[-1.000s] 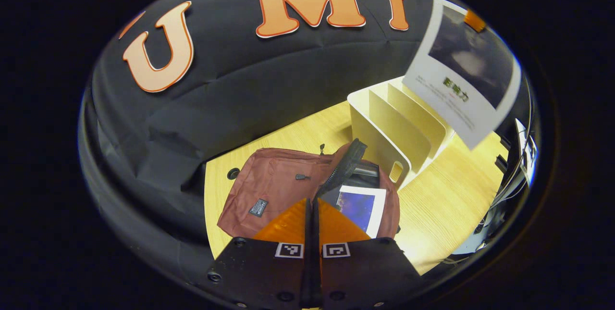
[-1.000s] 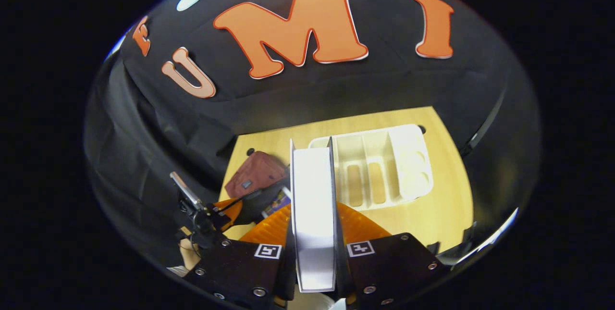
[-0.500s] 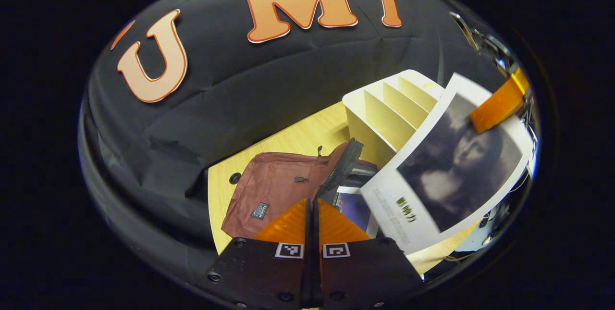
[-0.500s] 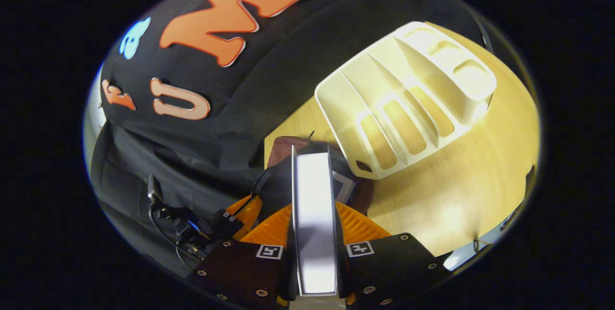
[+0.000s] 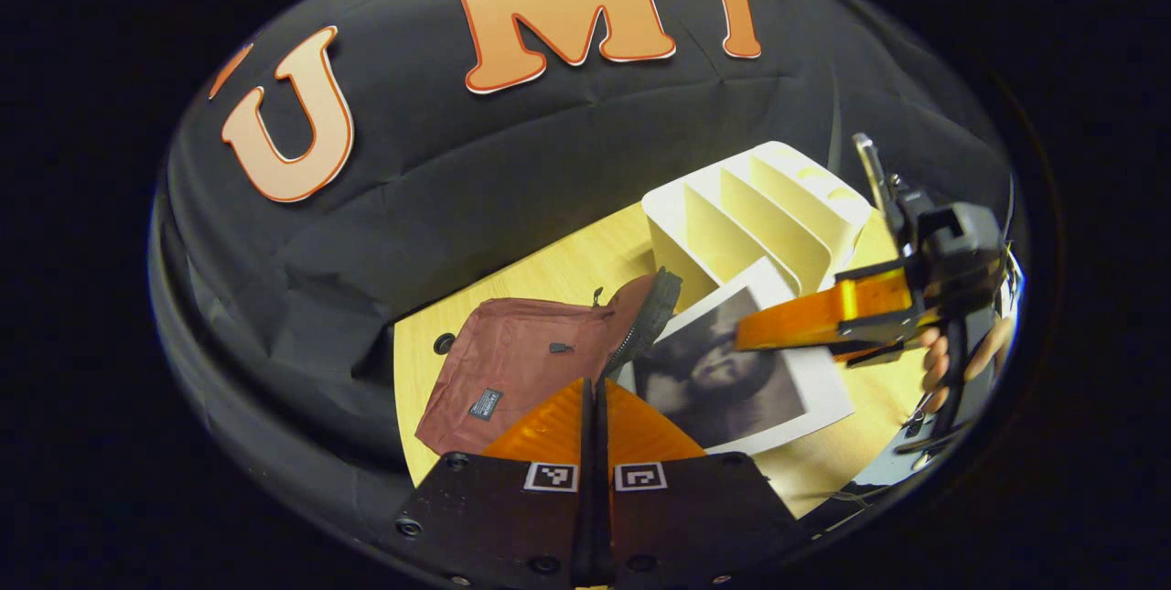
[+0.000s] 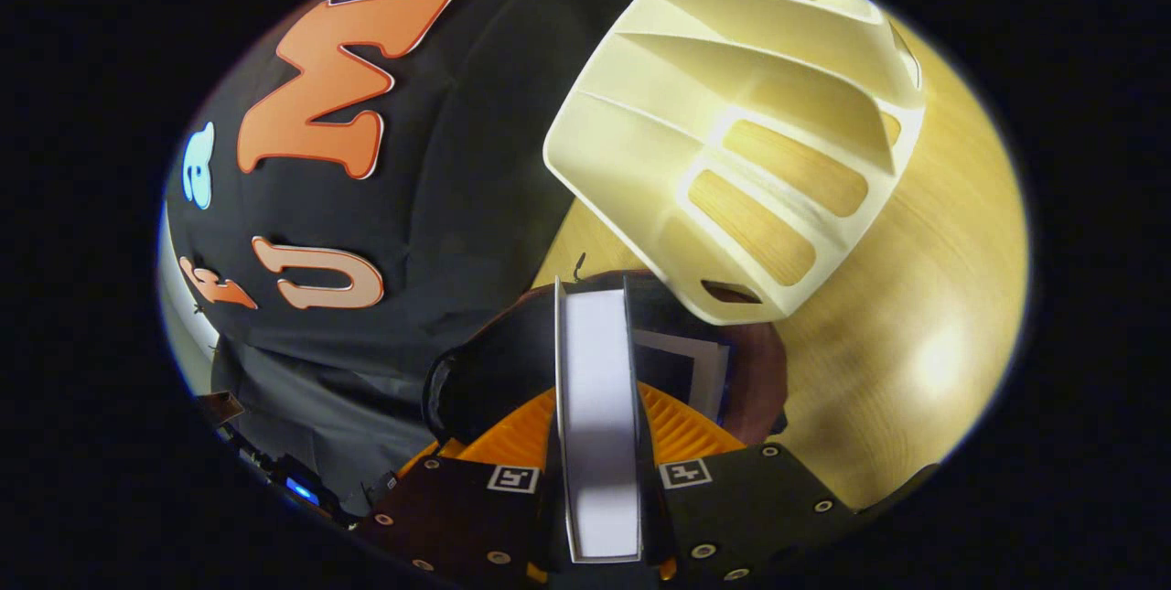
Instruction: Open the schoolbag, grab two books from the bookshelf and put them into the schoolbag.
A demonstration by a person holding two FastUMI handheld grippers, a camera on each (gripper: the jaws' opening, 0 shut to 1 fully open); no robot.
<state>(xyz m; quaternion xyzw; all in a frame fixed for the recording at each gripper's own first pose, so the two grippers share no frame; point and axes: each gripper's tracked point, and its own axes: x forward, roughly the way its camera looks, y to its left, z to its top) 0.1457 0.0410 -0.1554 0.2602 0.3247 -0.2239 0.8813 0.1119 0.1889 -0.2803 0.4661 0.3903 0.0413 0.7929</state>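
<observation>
Left gripper (image 5: pixel 595 407): fingers pressed together, nothing between them; it hangs above the near edge of the schoolbag.
Right gripper (image 6: pixel 596 416): both fingers clamped on a book (image 6: pixel 596 407), seen edge-on.
Book: in the left gripper view its cover (image 5: pixel 732 375) lies tilted over the bag's mouth; lower corner hidden behind the left gripper.
Schoolbag (image 5: pixel 531 361): reddish, unzipped, flat on the wooden table (image 5: pixel 549 270).
Second book (image 6: pixel 691 366): partly visible inside the bag, mostly covered.
Bookshelf (image 5: pixel 759 215): white, just beside the bag.
Hand (image 5: pixel 961 361): fingers cut off at the edge.
</observation>
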